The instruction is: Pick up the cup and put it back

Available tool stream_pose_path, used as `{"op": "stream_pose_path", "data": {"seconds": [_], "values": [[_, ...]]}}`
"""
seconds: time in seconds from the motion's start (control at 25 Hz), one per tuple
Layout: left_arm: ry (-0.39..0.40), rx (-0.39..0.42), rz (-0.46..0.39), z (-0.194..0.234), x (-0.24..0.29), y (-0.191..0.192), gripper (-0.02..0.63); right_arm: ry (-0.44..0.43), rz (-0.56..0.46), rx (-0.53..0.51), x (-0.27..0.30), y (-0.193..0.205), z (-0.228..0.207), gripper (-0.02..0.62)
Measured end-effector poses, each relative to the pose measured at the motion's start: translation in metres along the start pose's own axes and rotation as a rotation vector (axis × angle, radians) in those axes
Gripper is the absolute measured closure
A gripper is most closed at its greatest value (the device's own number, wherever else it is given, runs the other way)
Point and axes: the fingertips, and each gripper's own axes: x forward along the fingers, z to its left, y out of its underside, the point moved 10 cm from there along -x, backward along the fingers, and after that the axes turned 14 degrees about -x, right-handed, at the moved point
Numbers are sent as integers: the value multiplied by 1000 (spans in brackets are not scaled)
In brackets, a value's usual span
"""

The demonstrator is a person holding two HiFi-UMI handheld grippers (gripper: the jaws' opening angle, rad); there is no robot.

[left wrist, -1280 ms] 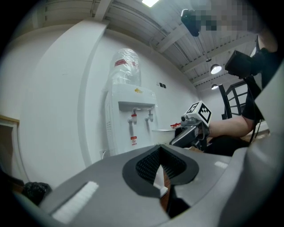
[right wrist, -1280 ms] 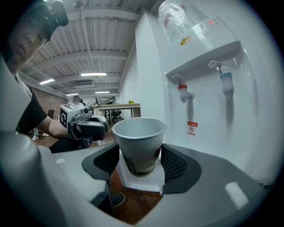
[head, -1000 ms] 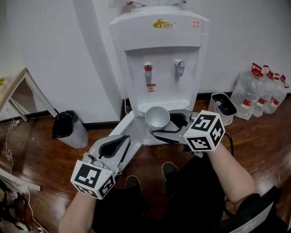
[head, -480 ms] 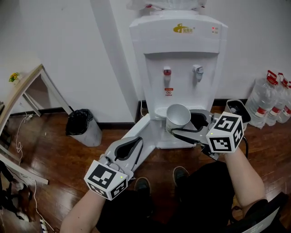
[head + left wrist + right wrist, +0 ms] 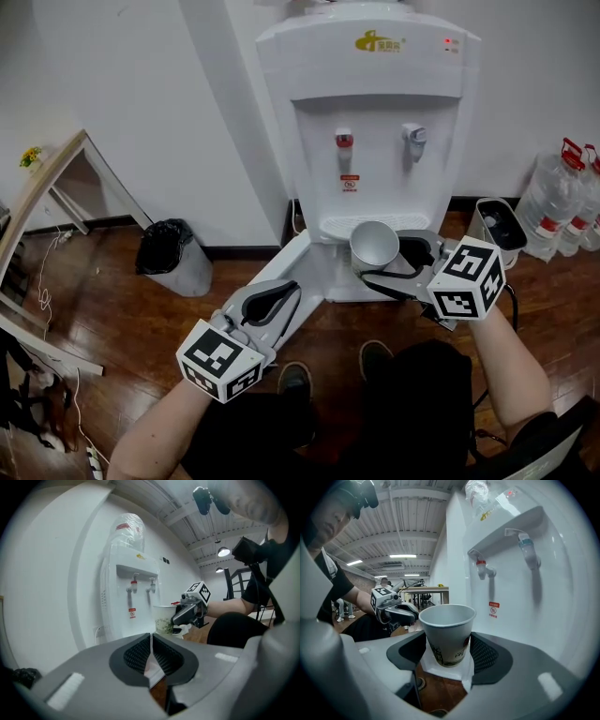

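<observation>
Though unclear in head view, right tool (image 5: 447, 649) clamps cup (image 5: 446, 627).

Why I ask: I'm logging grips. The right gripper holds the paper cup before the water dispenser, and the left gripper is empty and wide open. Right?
The left gripper is empty but shut, fingers together, as the left gripper view shows. The right gripper holds the paper cup before the water dispenser.

Dark wood floor (image 5: 122, 314): white water dispenser (image 5: 375, 141) stands on it by the wall, black-bagged bin (image 5: 173, 258) at its left, small grey bin (image 5: 497, 225) and water jugs (image 5: 562, 202) at its right.
</observation>
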Motion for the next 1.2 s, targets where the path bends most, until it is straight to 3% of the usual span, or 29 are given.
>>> {"op": "stream_pose_path", "data": {"seconds": [0.08,0.32,0.76,1.2], "values": [[-6,-11,-12,5,4,1,606,-11,11,-1,5,10,-1,298],[-151,-69,-2,24,32,24,606,-32,19,-7,19,43,-1,298],[-174,-56,21,12,78,80,606,-32,45,38,35,109,5,297],[-156,-143,57,22,103,148,606,10,53,45,52,157,17,296]]}}
